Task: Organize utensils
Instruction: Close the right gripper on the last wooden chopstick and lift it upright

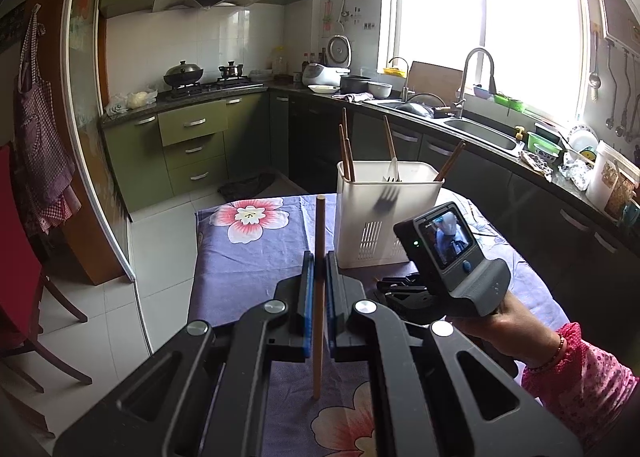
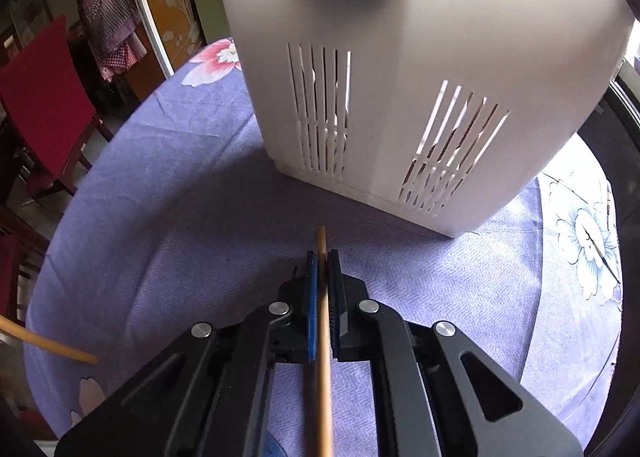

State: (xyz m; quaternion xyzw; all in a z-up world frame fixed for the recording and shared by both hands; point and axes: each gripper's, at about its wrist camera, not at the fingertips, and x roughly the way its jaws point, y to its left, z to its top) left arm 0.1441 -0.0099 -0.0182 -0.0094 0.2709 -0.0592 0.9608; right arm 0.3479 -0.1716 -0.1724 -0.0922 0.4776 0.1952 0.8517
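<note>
Gripping one slim, round wooden chopstick each, the two grippers hover over the table's purple floral tablecloth (image 2: 160,193), near the tall white plastic utensil holder with slotted sides (image 1: 386,213). The left gripper (image 1: 319,257) has its blue-padded jaws clamped on a pale wooden chopstick (image 1: 319,225) that stands nearly upright, its top end above the fingers and its lower end hanging down toward the cloth. The right gripper (image 2: 322,257) is likewise closed on a second light wooden chopstick (image 2: 325,357), which runs along the line of the fingers with only a short tip poking out ahead, aimed at the foot of the holder.

Both sticks look light, stiff and smooth, so the likely trouble is swivelling or sliding between the pads, not bending or breaking. A hold near the middle (as the left one seems to have) should keep a stick from pivoting; the right one appears held close to one end, which leaves a long tail free to swing.

The holder already contains several brown chopsticks (image 1: 346,149) and a white-handled fork (image 1: 391,161), leaning against its walls. Its rim stands well above the right gripper, so that stick would need lifting and tipping upright before it could drop in.
</note>
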